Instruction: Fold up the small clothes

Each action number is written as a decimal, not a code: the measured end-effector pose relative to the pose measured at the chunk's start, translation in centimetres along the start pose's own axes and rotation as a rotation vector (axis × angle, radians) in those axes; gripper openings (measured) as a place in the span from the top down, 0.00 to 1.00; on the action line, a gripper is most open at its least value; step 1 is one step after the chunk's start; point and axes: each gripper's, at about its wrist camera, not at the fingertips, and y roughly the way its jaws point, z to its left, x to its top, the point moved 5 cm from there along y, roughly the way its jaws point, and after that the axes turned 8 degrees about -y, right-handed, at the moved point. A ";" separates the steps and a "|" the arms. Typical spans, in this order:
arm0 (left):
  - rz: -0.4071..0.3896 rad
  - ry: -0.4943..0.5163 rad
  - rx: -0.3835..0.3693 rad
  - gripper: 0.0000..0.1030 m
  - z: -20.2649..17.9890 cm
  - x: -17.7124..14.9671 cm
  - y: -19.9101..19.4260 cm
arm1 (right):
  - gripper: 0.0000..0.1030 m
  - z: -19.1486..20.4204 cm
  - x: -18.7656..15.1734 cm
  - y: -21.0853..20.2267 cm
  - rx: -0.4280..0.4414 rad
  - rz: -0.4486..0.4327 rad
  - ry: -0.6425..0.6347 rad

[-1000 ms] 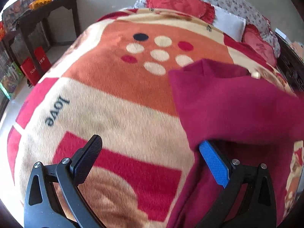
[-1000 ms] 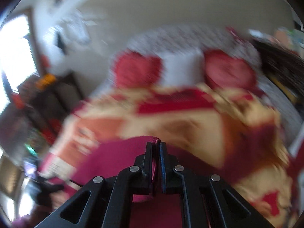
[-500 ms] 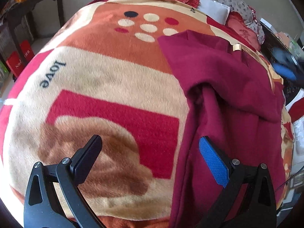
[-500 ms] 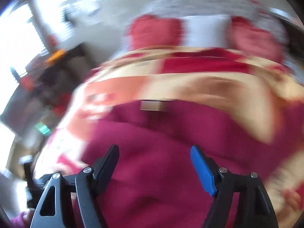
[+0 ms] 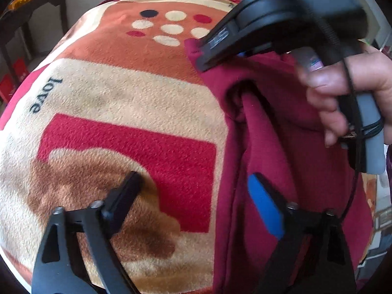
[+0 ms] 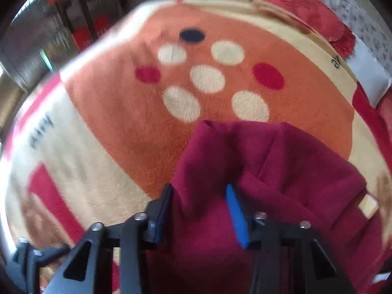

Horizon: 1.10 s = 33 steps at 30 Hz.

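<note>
- Garment (image 5: 281,122): a dark red, fleecy piece that lies on the blanket (image 5: 122,98), to the right in the left wrist view. Its long axis runs from near to far, and its left edge is a straight doubled border.
- Surface: soft and rumpled. A deep tuck opens below the far-left corner, and loose folds run lengthwise, so it is not yet flat.
- Left gripper (image 5: 193,178): spread, having just narrowed a little. It straddles the near-left edge with the black finger over bare blanket and the blue pad over cloth. The edge lies between them, unpressed.
- Right gripper (image 6: 199,188): held in a hand (image 5: 343,85) at the far-left corner. Its jaws have just been closing, and a raised fold of garment fills the gap between the pads, pinched.
- Governing relation: both tools stand on the same long left edge, right far and left near. The left is not yet holding, so its pinch probably comes next, before the edge can be carried across.
</note>
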 end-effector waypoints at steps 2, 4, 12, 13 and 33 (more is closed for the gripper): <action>0.019 -0.021 -0.046 0.47 0.2 0.6 -0.5 | 0.91 -0.4 0.3 -2.3 0.052 -0.073 0.030; 0.004 -0.068 -0.084 0.50 1.2 1.4 -1.8 | 0.92 -0.7 0.8 -4.9 0.120 -0.152 0.060; -0.050 -0.137 0.018 0.50 4.6 2.4 -4.0 | 0.98 -0.9 2.6 -7.5 0.270 -0.306 0.184; -0.044 -0.143 0.017 0.50 4.7 2.3 -3.9 | 0.97 -1.4 2.1 -7.1 0.252 -0.276 0.187; 0.030 -0.069 0.033 0.48 1.5 0.4 -0.1 | 0.36 -21.4 -24.0 -13.0 -0.145 -0.192 0.611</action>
